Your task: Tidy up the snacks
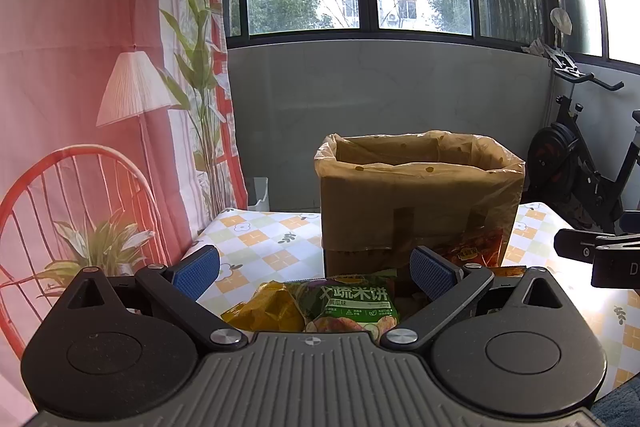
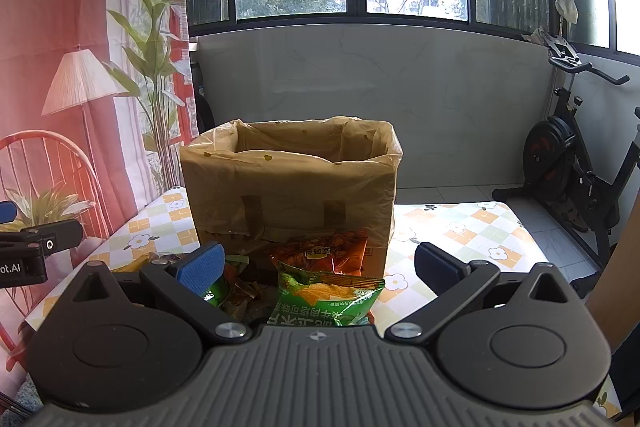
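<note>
A cardboard box lined with a yellowish plastic bag stands on the checked tablecloth; it also shows in the right wrist view. Snack packets lie in front of it: a green rice-cracker packet, a yellow packet and an orange-red packet. In the right wrist view I see a green chip packet, the orange-red packet and small wrappers. My left gripper is open and empty above the packets. My right gripper is open and empty over the pile.
The table carries a flower-checked cloth. An exercise bike stands at the right. A printed curtain hangs at the left. The right gripper's side shows in the left wrist view, and the left gripper's side shows in the right wrist view.
</note>
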### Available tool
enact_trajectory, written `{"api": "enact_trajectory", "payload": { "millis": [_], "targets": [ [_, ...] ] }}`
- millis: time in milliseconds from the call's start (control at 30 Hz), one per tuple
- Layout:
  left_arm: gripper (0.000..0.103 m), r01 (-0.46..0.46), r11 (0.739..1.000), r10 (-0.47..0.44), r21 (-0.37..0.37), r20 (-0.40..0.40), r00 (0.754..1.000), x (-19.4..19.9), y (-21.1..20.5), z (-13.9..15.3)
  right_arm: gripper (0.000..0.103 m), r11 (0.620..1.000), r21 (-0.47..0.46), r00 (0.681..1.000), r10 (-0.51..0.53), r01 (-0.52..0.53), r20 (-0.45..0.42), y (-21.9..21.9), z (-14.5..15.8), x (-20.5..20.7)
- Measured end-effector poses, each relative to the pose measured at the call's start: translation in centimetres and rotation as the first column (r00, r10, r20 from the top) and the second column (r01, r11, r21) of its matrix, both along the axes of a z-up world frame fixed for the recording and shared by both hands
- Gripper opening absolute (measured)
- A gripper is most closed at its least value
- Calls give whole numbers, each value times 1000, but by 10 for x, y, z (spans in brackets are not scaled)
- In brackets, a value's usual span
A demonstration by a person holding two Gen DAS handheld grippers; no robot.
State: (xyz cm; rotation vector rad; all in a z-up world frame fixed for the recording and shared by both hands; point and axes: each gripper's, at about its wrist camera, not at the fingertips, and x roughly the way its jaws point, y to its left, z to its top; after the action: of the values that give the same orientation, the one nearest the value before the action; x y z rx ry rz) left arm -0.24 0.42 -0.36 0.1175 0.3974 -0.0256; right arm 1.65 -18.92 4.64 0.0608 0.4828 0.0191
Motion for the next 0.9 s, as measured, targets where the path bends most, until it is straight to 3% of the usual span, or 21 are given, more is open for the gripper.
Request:
{"api": "enact_trajectory", "payload": {
  "millis": [900],
  "targets": [
    [102,-4,1000,4,-14,-12,1000,1,2,-3,103,1000,11,1000,4,-4,9,0,2,-2]
  ]
}}
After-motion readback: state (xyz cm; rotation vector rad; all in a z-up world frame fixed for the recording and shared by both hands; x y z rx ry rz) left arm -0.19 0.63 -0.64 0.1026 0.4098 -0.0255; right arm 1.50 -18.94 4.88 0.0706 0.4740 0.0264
